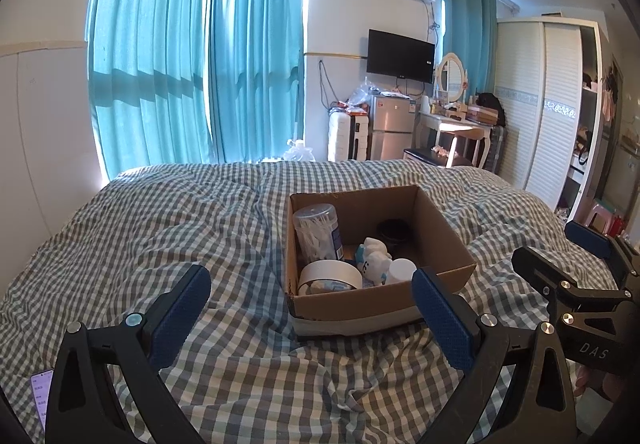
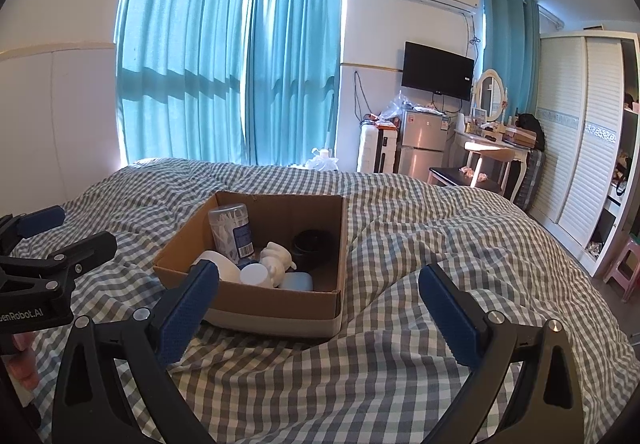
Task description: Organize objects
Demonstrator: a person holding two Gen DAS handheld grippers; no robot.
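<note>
Both grippers hang empty over the checked bedcover [image 1: 168,211], jaws spread wide with nothing between the blue pads. From the left gripper [image 1: 312,308] the cardboard box [image 1: 360,304] lies straight ahead and a little to the right, its near wall just past the right-hand fingertip. From the right gripper [image 2: 320,308] the same box [image 2: 256,304] sits ahead and to the left, its near wall behind the left-hand fingertip. Neither is clearly nearer; the box lies roughly between them, near both.

Everything that looks like a task item is already inside: an upright clear tub of cotton swabs [image 1: 318,234], a roll of white tape [image 1: 330,276], a white and blue toy figure [image 1: 374,262], a white cap [image 1: 402,270] and a dark round jar [image 1: 394,232] at the far side.

Only the right wrist view shows a pale blue container [image 2: 296,280] at the box's near right corner; only the left view shows a phone [image 1: 42,396] at the bed's near left edge. I judge the sorting nearly complete.
</note>
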